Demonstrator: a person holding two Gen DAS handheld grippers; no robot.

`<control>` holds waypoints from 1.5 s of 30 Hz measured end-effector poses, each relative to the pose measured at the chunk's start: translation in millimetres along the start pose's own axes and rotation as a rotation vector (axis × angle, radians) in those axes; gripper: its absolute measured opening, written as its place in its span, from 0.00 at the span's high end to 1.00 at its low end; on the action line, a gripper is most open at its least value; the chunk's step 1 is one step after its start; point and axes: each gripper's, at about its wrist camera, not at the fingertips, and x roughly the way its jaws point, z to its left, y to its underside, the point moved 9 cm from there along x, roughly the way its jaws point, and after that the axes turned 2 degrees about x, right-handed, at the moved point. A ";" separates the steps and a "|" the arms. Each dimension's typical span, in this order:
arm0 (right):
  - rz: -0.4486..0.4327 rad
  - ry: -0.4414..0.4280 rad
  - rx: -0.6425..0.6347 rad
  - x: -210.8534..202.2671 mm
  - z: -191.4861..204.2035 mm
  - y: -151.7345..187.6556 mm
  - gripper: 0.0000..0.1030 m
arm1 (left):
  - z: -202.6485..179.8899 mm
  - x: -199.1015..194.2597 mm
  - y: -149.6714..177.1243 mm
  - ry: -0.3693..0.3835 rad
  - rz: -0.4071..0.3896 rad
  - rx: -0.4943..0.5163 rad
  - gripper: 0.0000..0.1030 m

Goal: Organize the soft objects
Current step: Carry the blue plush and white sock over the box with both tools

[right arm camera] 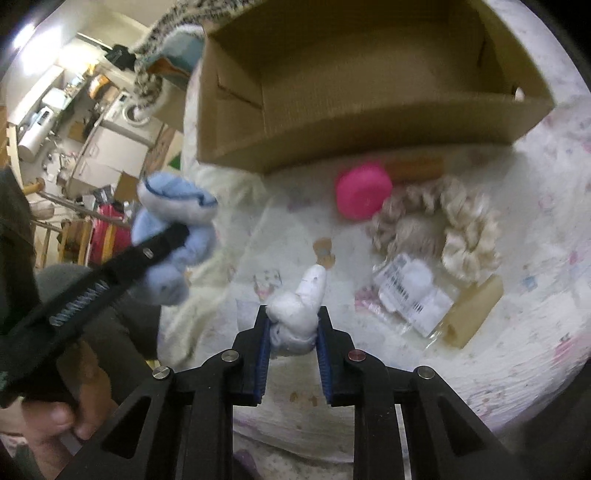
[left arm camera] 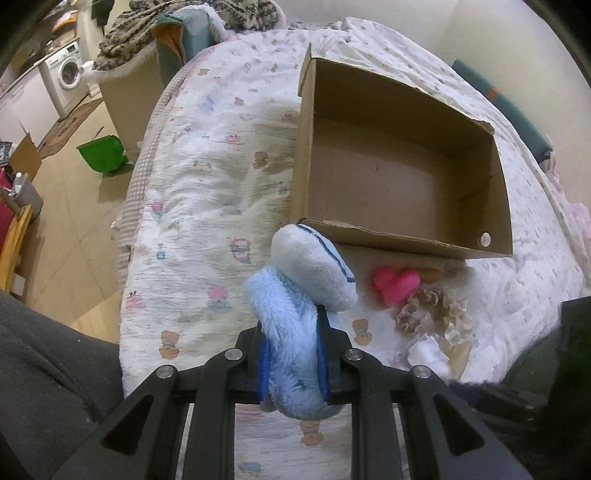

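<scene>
My left gripper (left arm camera: pixel 291 321) is shut on a fluffy light-blue plush toy (left arm camera: pixel 314 266), which it holds above the bed just in front of an open cardboard box (left arm camera: pixel 391 243). The right wrist view shows this left gripper (right arm camera: pixel 177 236) and the blue plush (right arm camera: pixel 173 199) at the left. My right gripper (right arm camera: pixel 293 314) is shut on a small white soft thing (right arm camera: pixel 314 284) with a pointed end, low over the quilt. The box (right arm camera: pixel 332 147) stands empty behind. A pink heart-shaped soft thing (right arm camera: pixel 364 190) and two beige scrunchies (right arm camera: pixel 469 221) lie near its front wall.
A clear packet with a label (right arm camera: pixel 410 291), a beige roll (right arm camera: pixel 472 314) and an orange roll (right arm camera: pixel 417 168) lie on the printed quilt (left arm camera: pixel 207 206). The bed's edge drops to the floor at the left, where a green bin (left arm camera: pixel 103 153) stands. A knitted blanket (left arm camera: pixel 125 33) is piled behind.
</scene>
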 end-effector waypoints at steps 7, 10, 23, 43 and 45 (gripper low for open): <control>-0.141 0.029 -0.036 -40.6 -3.9 -18.5 0.76 | 0.7 -0.5 -0.1 -0.005 -0.010 -0.006 0.82; -0.189 0.037 -0.035 -47.2 -8.5 -25.7 0.76 | -1.0 -2.2 -0.6 -0.014 -0.025 0.008 0.82; -0.346 0.171 -0.074 -93.0 -44.2 -44.6 0.76 | -3.2 -9.5 -5.4 -0.034 -0.068 0.028 0.82; -0.516 0.225 -0.168 -128.5 -59.0 -123.6 0.76 | -37.1 -31.0 -94.4 -0.044 -0.207 0.137 0.82; -0.517 0.223 -0.167 -125.0 -61.5 -132.9 0.76 | -40.5 -27.0 -104.2 -0.046 -0.216 0.145 0.82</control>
